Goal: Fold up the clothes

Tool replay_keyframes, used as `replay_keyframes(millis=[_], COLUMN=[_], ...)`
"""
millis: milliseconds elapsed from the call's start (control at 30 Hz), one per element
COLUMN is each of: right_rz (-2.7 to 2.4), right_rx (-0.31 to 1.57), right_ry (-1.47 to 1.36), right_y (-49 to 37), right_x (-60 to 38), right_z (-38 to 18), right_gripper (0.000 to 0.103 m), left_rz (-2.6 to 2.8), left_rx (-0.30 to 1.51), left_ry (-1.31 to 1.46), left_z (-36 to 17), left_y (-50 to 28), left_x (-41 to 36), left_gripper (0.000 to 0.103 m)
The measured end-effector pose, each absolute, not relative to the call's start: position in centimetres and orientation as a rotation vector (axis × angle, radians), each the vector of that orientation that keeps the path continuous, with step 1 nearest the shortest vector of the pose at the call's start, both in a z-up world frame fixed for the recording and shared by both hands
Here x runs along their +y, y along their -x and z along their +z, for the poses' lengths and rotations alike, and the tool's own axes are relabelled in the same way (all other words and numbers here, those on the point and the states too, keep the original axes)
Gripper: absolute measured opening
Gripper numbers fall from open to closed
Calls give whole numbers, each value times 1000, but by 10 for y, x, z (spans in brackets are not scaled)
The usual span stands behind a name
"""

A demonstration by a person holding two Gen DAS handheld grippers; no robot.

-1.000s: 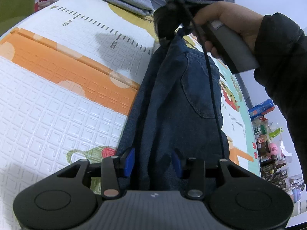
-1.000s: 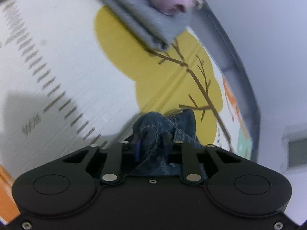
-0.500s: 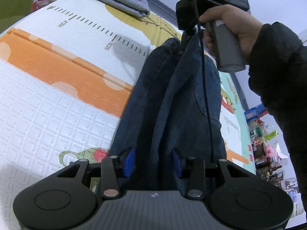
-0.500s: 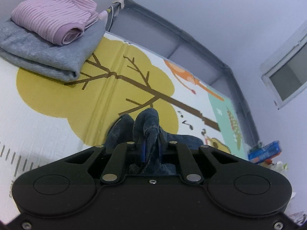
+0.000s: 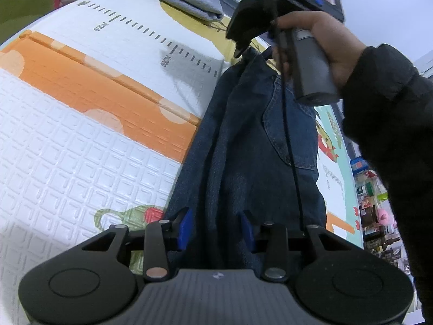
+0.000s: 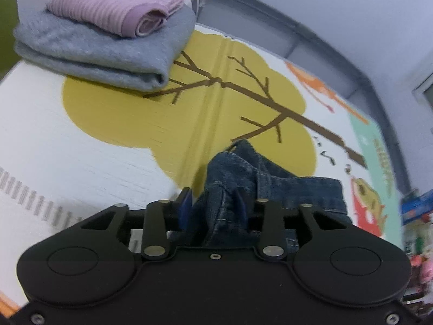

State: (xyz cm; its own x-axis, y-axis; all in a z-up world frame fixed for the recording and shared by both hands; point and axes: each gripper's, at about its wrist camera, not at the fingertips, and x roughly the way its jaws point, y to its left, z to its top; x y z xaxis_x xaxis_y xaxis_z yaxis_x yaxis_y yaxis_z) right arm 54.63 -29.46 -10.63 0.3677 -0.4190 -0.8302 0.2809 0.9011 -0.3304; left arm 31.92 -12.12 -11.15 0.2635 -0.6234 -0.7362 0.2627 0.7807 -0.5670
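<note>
Play mat (image 5: 81, 162) spread flat as folding surface. Jeans (image 5: 243, 140) stretched lengthwise on it, likely to square the fold. Left hand-held gripper (image 5: 215, 228) straddling denim, half-wide — grip unclear. Right hand-held gripper (image 6: 213, 203) opening, waistband bunched between — letting go, probably.

Jeans (image 5: 243, 168) vanish beneath the left gripper's (image 5: 215, 228) body; shelf clutter (image 5: 379, 216) right of them blurs.
</note>
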Motion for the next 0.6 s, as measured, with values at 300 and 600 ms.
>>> replay_keyframes(millis=[300,600], right_rz=[-384,-383], right_rx=[1025,999], right_ry=[-14,-33], right_y=[-522,-469], right_x=[-329,-355], right_z=[-52,-11], right_gripper=[33,33], left_rz=[-582,-566], left_rx=[1156,1144], left_ry=[343,259], left_z=[-105,-84], left_y=[-316,-293], left_x=[-119,-106], left_gripper=[41,49])
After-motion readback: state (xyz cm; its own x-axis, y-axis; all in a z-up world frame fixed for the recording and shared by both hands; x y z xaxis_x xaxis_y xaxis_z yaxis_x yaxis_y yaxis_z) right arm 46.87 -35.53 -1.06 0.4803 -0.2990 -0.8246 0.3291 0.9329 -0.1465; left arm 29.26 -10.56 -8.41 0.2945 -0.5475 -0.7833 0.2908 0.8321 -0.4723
